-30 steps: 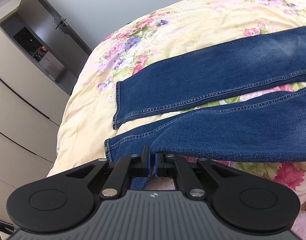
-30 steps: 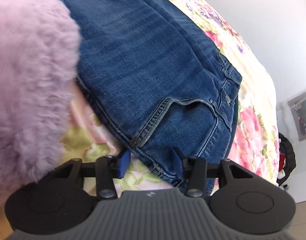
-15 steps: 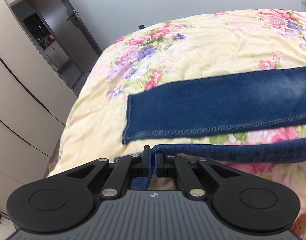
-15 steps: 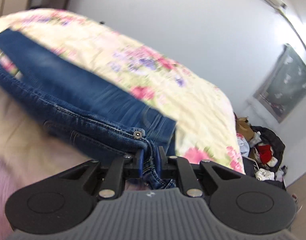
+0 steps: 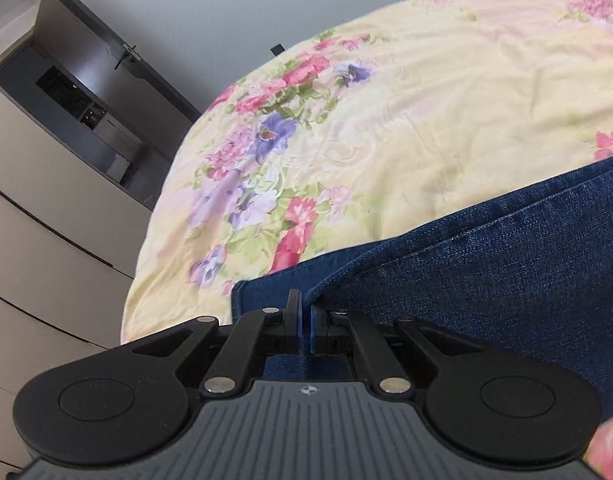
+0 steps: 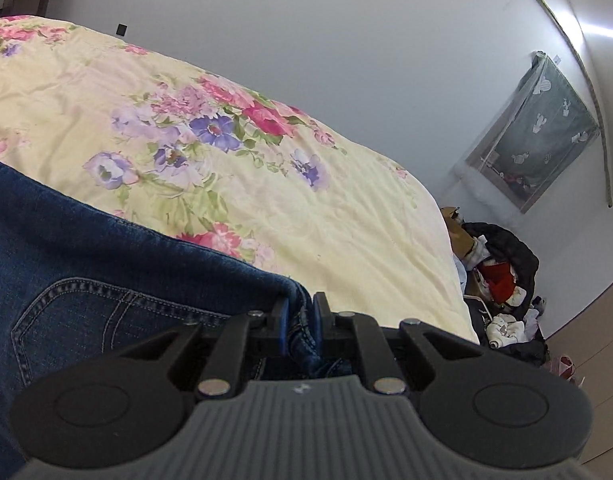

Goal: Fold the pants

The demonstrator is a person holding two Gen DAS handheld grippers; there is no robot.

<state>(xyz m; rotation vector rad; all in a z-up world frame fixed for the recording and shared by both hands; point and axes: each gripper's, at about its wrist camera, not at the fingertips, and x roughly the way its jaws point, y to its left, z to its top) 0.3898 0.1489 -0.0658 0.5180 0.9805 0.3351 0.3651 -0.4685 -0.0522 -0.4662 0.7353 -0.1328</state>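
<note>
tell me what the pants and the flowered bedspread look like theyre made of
The pants look like denim: dark blue, matte, with a speckled weave, pale contrast stitching and a stitched back pocket. The bedspread looks like a smooth woven fabric, maybe cotton or a blend: pale yellow with printed pink and purple flowers, fine creases and a faint sheen. The exact fibre cannot be told.
</note>
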